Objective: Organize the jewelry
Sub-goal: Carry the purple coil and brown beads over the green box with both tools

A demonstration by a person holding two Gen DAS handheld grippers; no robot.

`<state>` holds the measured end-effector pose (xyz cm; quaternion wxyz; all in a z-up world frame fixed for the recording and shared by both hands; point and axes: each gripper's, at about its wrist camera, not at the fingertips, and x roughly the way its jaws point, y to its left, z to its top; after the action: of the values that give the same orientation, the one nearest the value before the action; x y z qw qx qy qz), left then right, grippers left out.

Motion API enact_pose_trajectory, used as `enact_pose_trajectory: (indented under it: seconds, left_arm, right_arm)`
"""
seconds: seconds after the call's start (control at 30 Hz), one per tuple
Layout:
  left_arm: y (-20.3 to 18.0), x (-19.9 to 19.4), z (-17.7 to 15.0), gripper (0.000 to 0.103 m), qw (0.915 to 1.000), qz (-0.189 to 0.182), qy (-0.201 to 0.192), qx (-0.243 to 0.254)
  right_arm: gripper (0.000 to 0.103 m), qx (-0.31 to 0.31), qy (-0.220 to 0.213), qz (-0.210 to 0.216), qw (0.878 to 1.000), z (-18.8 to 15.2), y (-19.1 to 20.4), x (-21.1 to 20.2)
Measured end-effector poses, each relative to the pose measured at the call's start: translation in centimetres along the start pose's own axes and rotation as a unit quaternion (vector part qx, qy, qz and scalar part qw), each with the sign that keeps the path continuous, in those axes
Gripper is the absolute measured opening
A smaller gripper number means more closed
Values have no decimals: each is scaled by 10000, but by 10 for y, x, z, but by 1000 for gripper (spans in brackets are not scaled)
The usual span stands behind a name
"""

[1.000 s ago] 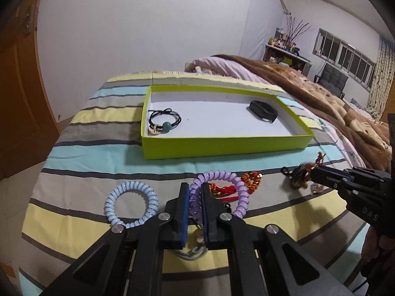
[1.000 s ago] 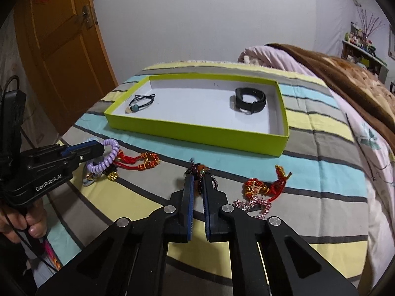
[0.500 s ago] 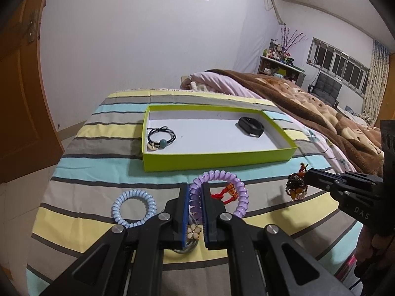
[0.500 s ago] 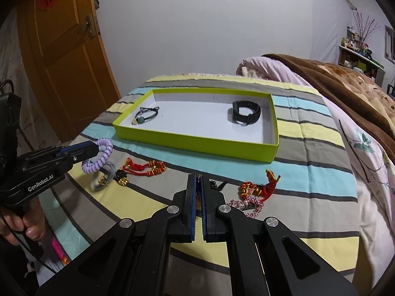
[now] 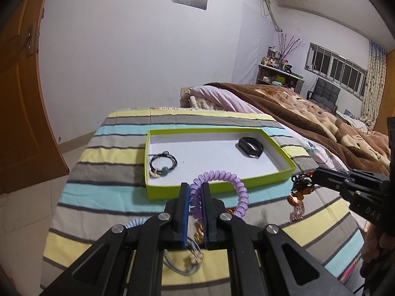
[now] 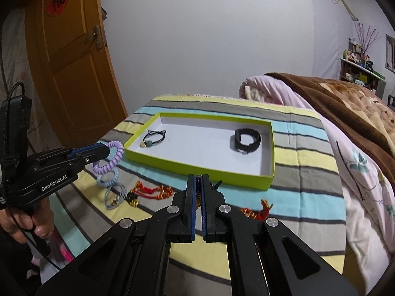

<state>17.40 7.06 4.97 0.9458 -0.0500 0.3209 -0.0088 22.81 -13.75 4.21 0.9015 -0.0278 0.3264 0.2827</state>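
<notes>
A green box [image 5: 222, 189] [image 6: 197, 170] lies on the striped bed; it holds a black cord bracelet [image 5: 163, 164] [image 6: 153, 138] and a black wristband [image 5: 250, 146] [image 6: 246, 140]. My left gripper [image 5: 195, 187] [image 6: 108, 149] is shut on a purple coil hair tie [image 5: 237, 187] [image 6: 111, 161], lifted in front of the box's near left corner. My right gripper [image 6: 199, 178] [image 5: 312, 175] is shut on a dark beaded bracelet [image 5: 300, 187], lifted by the box's near right corner; in its own view only a sliver shows between the pads.
On the bedspread lie a blue coil tie [image 6: 107, 178], a grey hair tie with a flower [image 6: 113, 194] [image 5: 187, 261], a red-and-gold cord [image 6: 153, 191] and a red charm [image 6: 259, 209]. A brown blanket [image 5: 308, 120] covers the bed's right. A wooden door [image 6: 71, 74] stands left.
Both grippers rose off the bedspread with their pieces and moved toward the box. The purple coil tie and the beaded bracelet left the bed surface.
</notes>
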Motion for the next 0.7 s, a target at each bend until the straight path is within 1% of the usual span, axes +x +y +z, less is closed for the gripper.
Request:
enact_pose_trajectory:
  seconds: [0.3,0.5,0.7]
  left_arm:
    - [6,28,27,9,9998,105,-10,187]
    - [12,57,45,9,9993,233,30,280]
    - [25,92,59,9,9991,319,123,246]
  right_arm:
    - [3,22,-91,-8,10000,24,-13,14]
    - [3,41,-77,-88,9999,40,-24,33]
    - [3,152,22,-194,9997,43,-40,50]
